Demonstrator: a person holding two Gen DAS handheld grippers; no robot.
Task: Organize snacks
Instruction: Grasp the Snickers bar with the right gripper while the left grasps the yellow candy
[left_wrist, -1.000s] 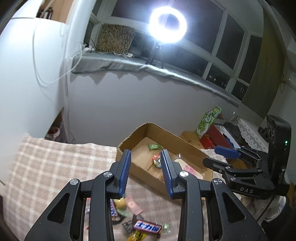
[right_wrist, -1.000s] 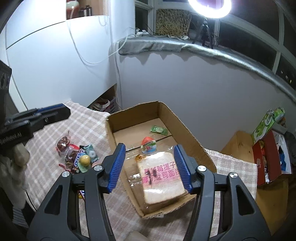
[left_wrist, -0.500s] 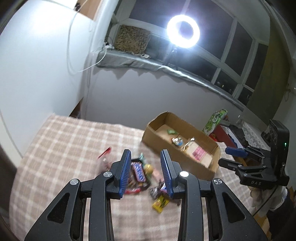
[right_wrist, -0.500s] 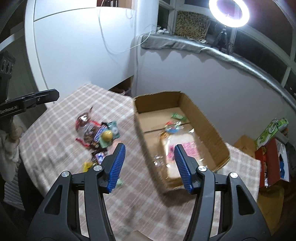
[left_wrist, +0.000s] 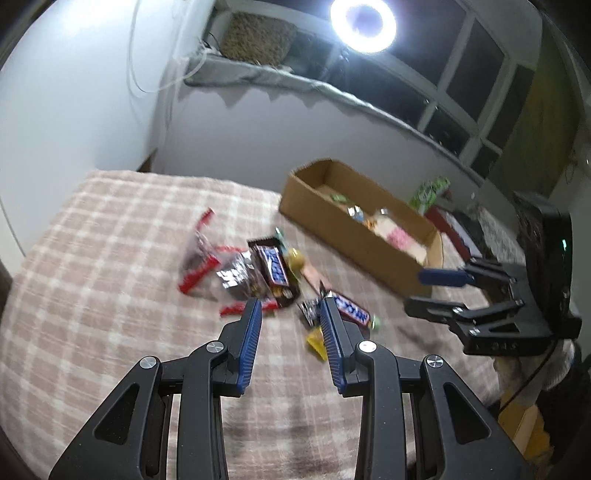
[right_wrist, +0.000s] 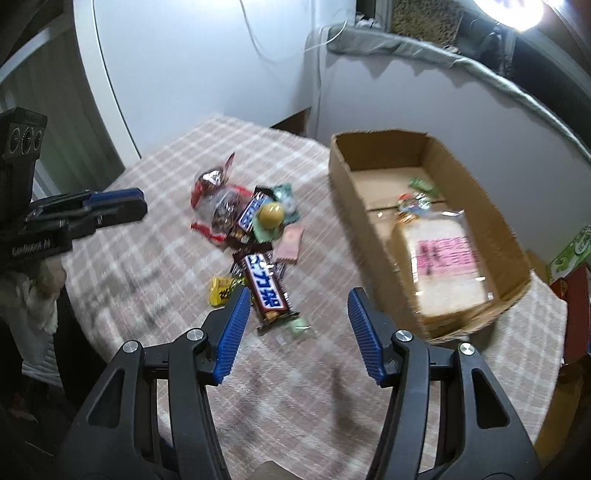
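Hovering above the checked tablecloth, the left gripper and right gripper both stand spread, holding nothing. The snack pile lies beside the cardboard box, which contains 1 bread pack.

Loose wrapped snacks lay piled on the checked cloth, left of the open cardboard box; bagged bread lay flat inside it.
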